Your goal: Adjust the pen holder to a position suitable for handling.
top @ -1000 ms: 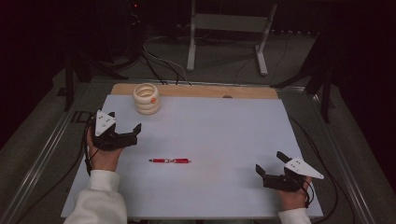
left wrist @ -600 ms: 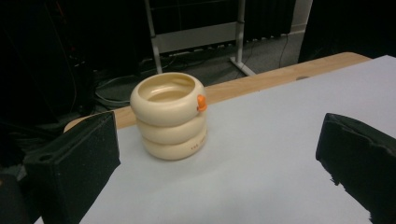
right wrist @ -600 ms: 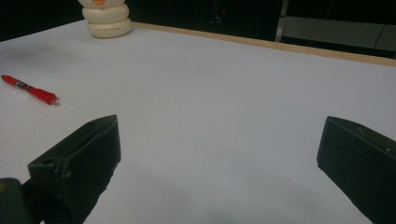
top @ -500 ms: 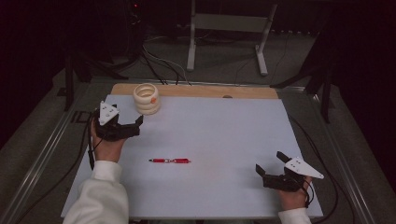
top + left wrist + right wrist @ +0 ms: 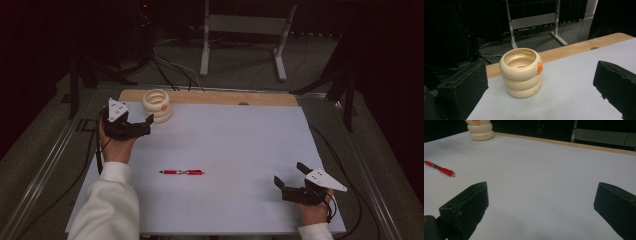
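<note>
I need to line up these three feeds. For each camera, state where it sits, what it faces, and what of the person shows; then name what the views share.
High view: above the person's side, looking forward and down on the table; both forearms, left gripper, right gripper.
Left gripper view: rides the left gripper, faces the cream ringed cup; open jaws.
Right gripper view: rides the right gripper, faces across the table; open jaws, red pen.
Shared: cup in all three; pen in high and right.

Dim room, dark surroundings; white sheet (image 5: 240,150) evenly lit; near jaws blurred.
</note>
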A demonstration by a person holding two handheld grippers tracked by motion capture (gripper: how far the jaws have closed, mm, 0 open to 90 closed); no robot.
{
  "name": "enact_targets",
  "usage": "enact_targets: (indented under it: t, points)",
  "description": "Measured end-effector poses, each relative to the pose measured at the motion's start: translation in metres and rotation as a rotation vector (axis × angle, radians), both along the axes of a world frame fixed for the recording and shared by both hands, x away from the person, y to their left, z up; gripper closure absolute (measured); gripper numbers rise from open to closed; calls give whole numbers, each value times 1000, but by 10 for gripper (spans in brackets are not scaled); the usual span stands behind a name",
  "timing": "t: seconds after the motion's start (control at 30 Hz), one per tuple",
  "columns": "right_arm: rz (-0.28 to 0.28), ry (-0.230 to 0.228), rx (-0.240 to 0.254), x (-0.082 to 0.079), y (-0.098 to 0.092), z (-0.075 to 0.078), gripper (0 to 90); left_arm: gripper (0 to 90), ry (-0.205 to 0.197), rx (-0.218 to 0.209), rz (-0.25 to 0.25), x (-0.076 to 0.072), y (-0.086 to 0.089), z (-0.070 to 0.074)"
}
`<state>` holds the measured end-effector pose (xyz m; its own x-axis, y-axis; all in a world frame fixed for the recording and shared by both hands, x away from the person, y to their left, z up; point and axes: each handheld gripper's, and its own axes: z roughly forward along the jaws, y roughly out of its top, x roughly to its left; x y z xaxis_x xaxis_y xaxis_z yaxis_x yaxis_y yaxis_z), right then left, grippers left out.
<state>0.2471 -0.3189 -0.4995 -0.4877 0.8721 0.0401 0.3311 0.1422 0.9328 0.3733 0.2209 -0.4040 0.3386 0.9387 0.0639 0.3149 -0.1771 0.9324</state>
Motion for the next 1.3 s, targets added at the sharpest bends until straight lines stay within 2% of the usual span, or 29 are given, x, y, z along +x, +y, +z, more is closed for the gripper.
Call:
enact_targets:
  t: [0.23,0.53,0.7,0.93,1.3]
  points:
    - [-1,2,3,0,0,0,0,2,21,21,12,13,-3,1]
    - [-5,3,12,0,-1,0,0,2,49,19,44,28,-2,-3]
    - [-7,-4,13,0,-1,0,1,2,60,14,37,38,-4,-6]
    - [-8,-4,14,0,-2,0,0,2,75,31,45,51,-9,-6]
    - [-9,-7,5,1,-1,0,1,2,115,25,84,72,-8,-19]
